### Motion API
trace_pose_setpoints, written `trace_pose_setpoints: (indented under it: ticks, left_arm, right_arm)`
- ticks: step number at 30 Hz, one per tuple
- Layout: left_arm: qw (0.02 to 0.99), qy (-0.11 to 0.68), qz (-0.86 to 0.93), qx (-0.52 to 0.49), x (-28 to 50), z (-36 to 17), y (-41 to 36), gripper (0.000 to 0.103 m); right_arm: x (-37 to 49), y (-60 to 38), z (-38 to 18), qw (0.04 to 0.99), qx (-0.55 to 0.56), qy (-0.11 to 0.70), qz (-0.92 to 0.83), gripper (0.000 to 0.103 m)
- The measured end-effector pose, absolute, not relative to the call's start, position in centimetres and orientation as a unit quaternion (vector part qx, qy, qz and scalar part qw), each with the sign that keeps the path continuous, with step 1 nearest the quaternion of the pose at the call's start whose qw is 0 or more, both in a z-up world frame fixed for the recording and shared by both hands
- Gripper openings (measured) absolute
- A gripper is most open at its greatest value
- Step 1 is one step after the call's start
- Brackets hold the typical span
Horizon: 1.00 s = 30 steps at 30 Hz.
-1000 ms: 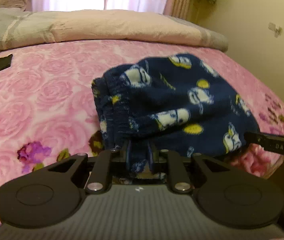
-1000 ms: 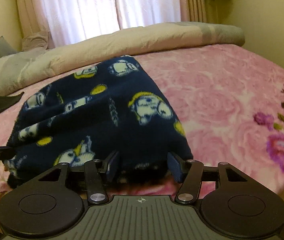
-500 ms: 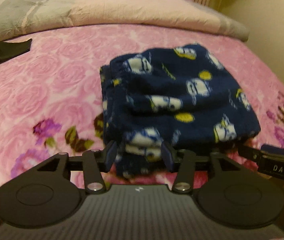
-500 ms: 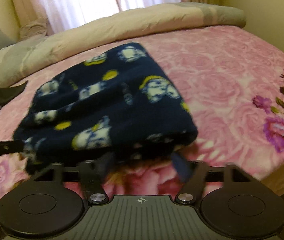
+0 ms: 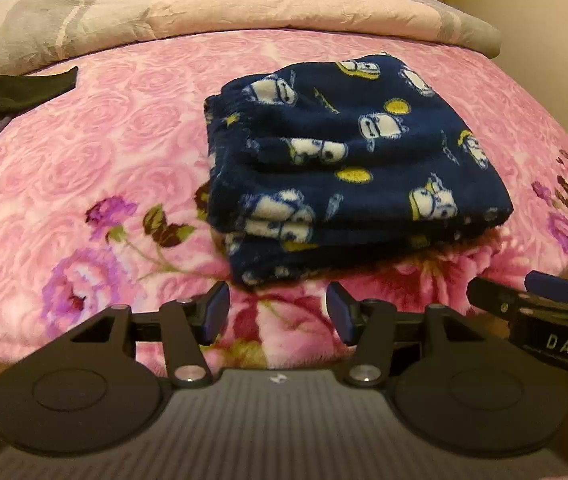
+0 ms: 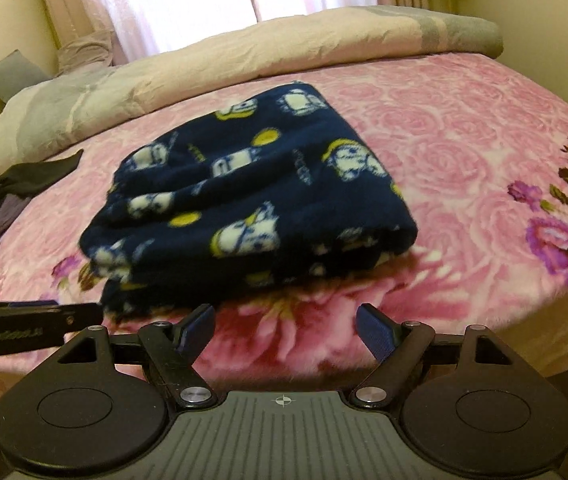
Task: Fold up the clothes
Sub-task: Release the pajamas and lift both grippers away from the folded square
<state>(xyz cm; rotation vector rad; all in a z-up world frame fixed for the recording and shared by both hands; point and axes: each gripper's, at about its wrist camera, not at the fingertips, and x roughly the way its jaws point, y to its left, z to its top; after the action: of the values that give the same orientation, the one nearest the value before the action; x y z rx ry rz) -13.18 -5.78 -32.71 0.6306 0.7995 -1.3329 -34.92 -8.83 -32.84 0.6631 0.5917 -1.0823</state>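
I see the fleece [image 5: 355, 168] folded in a stack on the pink bedspread [image 5: 84, 152], near its front edge. My left gripper [image 5: 278, 312] is just short of it — jaws opening, nothing between them. My right gripper [image 6: 284, 326] stands wide, empty too. Dark clothes [image 6: 12, 184] lie well apart, far left.
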Motion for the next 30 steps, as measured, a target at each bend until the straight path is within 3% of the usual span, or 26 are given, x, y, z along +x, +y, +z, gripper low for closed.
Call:
trace_pose_setpoints:
  ticks: [30]
  left_arm:
    - [0.682, 0.327, -0.603, 0.254, -13.1, -30.6, 1.0, 0.057]
  right_arm:
    - [-34.3, -3.2, -29.8, 0.792, 0.264, 0.243, -0.494, 0.081]
